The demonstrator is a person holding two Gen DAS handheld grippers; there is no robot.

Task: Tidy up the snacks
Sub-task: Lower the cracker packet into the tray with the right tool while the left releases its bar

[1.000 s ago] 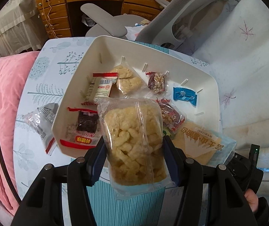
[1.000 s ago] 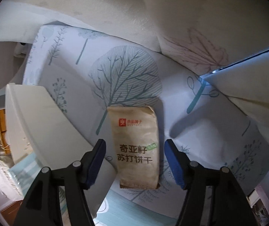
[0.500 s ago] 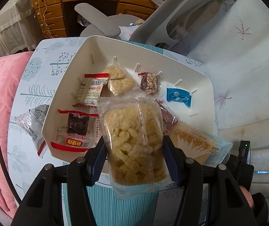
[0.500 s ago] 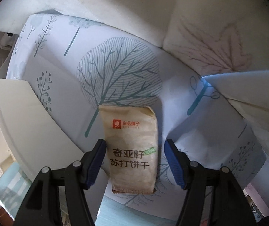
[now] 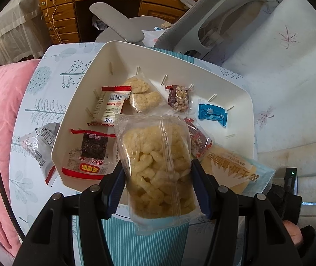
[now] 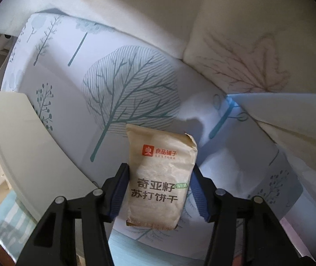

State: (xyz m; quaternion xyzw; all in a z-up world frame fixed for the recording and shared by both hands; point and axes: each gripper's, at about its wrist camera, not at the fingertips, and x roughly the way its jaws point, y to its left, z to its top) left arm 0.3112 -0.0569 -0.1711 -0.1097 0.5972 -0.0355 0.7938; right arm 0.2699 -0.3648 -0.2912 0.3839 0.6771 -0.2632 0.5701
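A clear puff bag (image 5: 158,166) held in the left gripper (image 5: 158,186) hides the near middle of the white bin (image 5: 242,119) and most of a red packet (image 5: 199,138) behind it. The yellow packet (image 5: 229,173) is partly covered by that bag and by one finger. The bin's wall masks half of the silver packet (image 5: 37,146) on the tabletop (image 5: 47,93). In the right wrist view, the cracker packet (image 6: 160,186) conceals the cloth beneath, and the frame's left edge crops the bin (image 6: 25,146). Small print on every wrapper stays illegible.
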